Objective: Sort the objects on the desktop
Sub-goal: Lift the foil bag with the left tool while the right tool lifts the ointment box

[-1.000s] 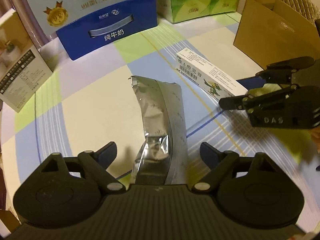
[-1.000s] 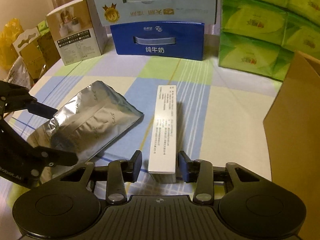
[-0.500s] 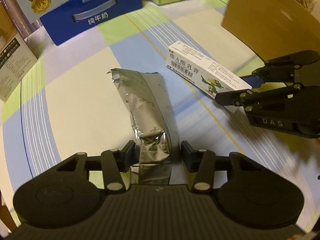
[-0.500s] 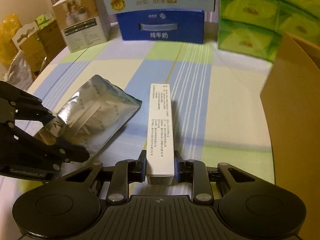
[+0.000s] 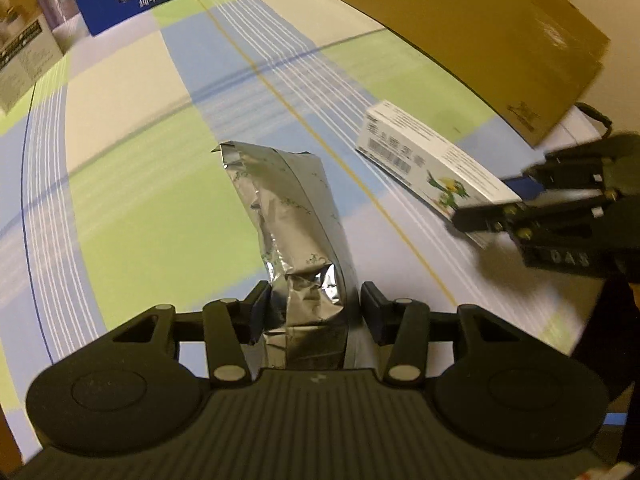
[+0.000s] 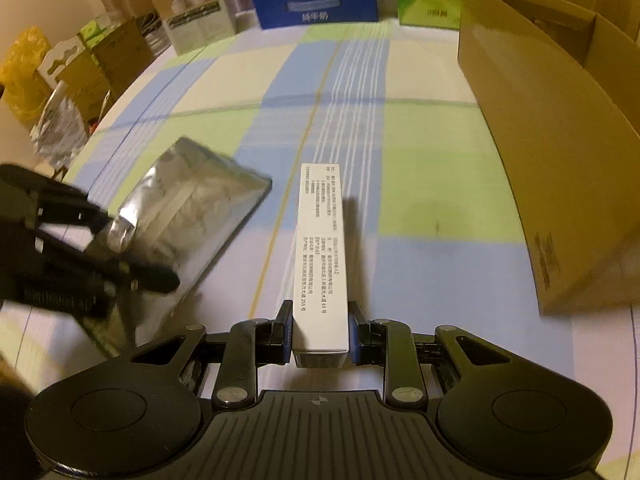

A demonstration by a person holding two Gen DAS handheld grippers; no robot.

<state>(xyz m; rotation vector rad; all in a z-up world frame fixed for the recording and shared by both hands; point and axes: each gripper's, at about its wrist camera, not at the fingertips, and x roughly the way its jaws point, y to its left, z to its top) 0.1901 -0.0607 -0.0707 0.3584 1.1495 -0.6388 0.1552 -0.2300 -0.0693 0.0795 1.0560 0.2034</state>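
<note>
Checked cloth [image 6: 420, 184] in blue, green and cream squares covers the table, and boxes stand along its far side.

Right gripper [image 6: 319, 330] has its two fingers pressed on the near end of a long white box [image 6: 322, 248]. That box is thin and hard with flat sides and small black print. It sticks out forward, and its shadow on the cloth makes it look lifted. It is just left of the big brown carton [image 6: 552, 152], which is open at the top.

Left gripper [image 5: 312, 312] has its fingers narrow on the bottom of a silver foil bag [image 5: 292, 220]. The bag is shiny, soft and full of wrinkles, so it bends where it is squeezed. Its folded top points away. The bag is farther left of the carton than the white box is.

Both things seem to be picked up now, so I think the carrying step is going on. Next, each one most likely needs to go over the carton's rim and be let go inside. The foil bag may slip or sag, so the hold should be firm. The white box is long, so it should be tipped in end first.

Behind, left of the carton, are a blue milk box [image 6: 316, 2] and green tissue packs [image 6: 428, 4].
</note>
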